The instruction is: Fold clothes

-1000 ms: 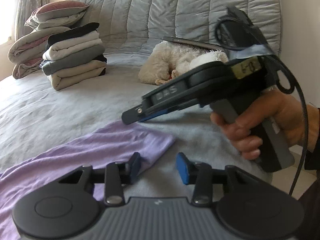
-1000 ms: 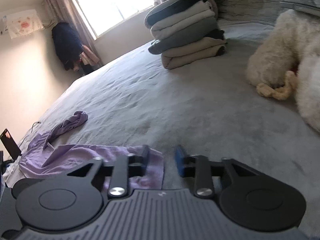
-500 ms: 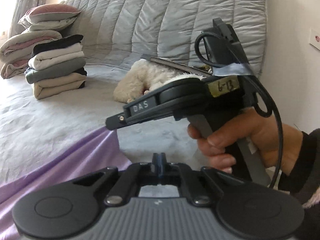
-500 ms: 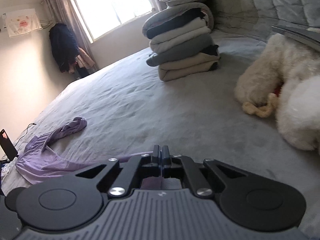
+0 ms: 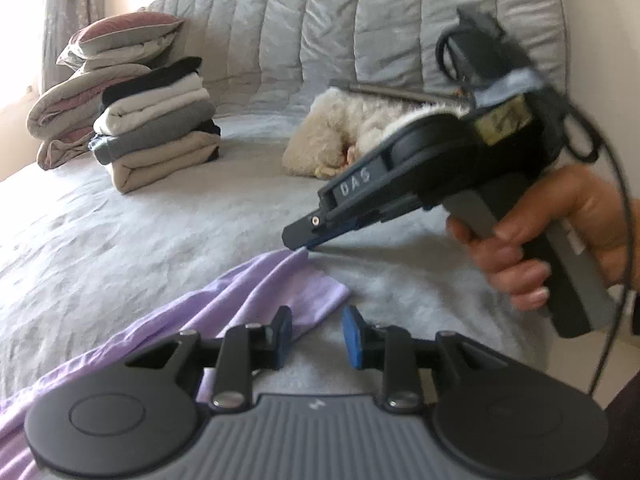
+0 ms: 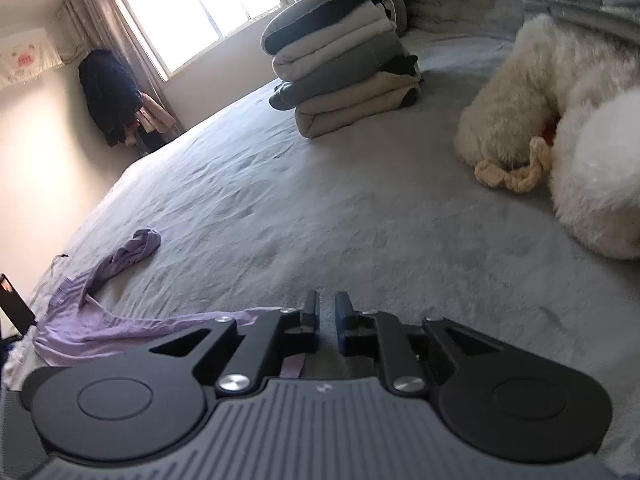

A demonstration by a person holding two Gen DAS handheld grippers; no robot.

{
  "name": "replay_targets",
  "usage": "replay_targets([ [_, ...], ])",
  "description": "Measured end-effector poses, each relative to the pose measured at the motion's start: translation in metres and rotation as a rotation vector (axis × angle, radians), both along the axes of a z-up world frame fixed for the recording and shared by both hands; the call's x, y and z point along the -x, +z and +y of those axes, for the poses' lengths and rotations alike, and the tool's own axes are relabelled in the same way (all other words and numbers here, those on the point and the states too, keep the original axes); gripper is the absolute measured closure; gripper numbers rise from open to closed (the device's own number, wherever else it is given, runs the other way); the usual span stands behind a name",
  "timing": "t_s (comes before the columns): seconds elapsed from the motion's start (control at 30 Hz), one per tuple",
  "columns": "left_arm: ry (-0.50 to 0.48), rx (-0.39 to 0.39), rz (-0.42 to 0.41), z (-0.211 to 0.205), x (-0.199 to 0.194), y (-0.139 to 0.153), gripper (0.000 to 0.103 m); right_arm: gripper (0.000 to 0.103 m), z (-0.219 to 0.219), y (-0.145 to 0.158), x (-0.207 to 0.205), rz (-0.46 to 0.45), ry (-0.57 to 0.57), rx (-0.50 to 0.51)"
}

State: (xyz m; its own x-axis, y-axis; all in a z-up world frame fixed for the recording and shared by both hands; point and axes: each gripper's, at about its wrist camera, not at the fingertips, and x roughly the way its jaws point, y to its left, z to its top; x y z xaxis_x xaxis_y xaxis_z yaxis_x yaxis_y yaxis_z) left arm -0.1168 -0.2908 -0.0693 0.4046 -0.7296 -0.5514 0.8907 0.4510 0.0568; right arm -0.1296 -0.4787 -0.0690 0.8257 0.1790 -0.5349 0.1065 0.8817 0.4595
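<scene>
A lilac garment [image 5: 256, 292] lies spread on the grey bed cover [image 5: 120, 240], its far end bunched up [image 6: 136, 248]. My left gripper [image 5: 318, 336] hovers over the garment's near edge, its jaws opening; the cloth lies under the left finger [image 5: 282, 334] and the pads press on nothing. A hand [image 5: 560, 236] holds my right gripper [image 5: 300, 240] just above a raised corner of the garment. In the right wrist view my right gripper [image 6: 327, 320] is opening with a narrow gap that shows only bed cover, and lilac cloth [image 6: 120, 326] lies under its left finger.
A stack of folded clothes [image 5: 156, 136] [image 6: 348, 76] stands at the back, with pillows [image 5: 100, 80] behind it. A white fluffy dog or plush [image 5: 360, 128] [image 6: 560, 120] lies by the quilted headboard [image 5: 320, 20]. Dark clothes [image 6: 112, 96] hang near the window [image 6: 200, 12].
Both grippers stood open a second ago, shut half a second ago, and are parted again now. The lilac edge that was pulled up taut has dropped back onto the bed.
</scene>
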Motion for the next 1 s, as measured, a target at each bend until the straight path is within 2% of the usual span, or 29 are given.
replay_targets([
  [0.07,0.006,-0.001,0.003,-0.006,-0.002,-0.002,0.076,0.074,0.001,-0.002,-0.001,-0.008,0.018,-0.006],
  [0.1,0.005,-0.002,0.007,-0.01,-0.003,-0.002,0.084,0.067,0.002,-0.002,-0.001,-0.016,0.033,-0.005],
  [0.13,0.001,-0.005,0.013,-0.013,-0.003,-0.001,0.091,0.066,0.003,-0.002,-0.001,-0.024,0.048,-0.004],
  [0.17,-0.006,-0.009,0.017,-0.015,-0.002,-0.001,0.103,0.065,0.004,-0.003,-0.001,-0.029,0.059,0.005],
  [0.23,-0.007,-0.004,0.034,-0.016,-0.001,0.0,0.103,0.068,0.009,-0.003,-0.003,-0.034,0.075,0.026],
  [0.27,-0.006,0.0,0.042,-0.017,-0.001,0.001,0.103,0.092,0.011,-0.003,-0.004,-0.035,0.079,0.035],
  [0.3,-0.005,0.018,0.082,-0.015,-0.002,0.004,0.103,0.1,0.013,-0.003,-0.007,-0.019,0.09,0.033],
  [0.4,-0.008,0.097,0.194,-0.006,-0.002,0.016,0.103,0.1,0.019,0.007,-0.005,-0.013,0.079,0.067],
  [0.5,-0.037,0.15,0.247,-0.002,0.004,0.028,0.103,0.101,0.018,0.02,0.004,-0.039,0.064,0.078],
  [0.6,-0.061,0.179,0.322,-0.002,0.006,0.031,0.103,0.101,0.019,0.025,0.01,-0.025,0.049,0.129],
  [0.67,-0.06,0.175,0.353,-0.005,0.008,0.026,0.103,0.101,0.02,0.021,0.011,0.005,0.042,0.161],
  [0.8,-0.03,0.107,0.385,-0.016,0.005,0.0,0.103,0.101,0.026,0.009,0.007,0.064,0.049,0.215],
  [0.93,-0.02,0.122,0.428,-0.011,0.0,-0.001,0.101,0.1,0.026,0.01,0.005,0.079,0.046,0.216],
  [0.97,-0.019,0.126,0.435,-0.008,-0.001,0.002,0.095,0.09,0.025,0.011,0.005,0.081,0.039,0.213],
  [1.0,-0.017,0.127,0.436,-0.004,-0.001,0.005,0.084,0.089,0.025,0.014,0.005,0.078,0.036,0.209],
])
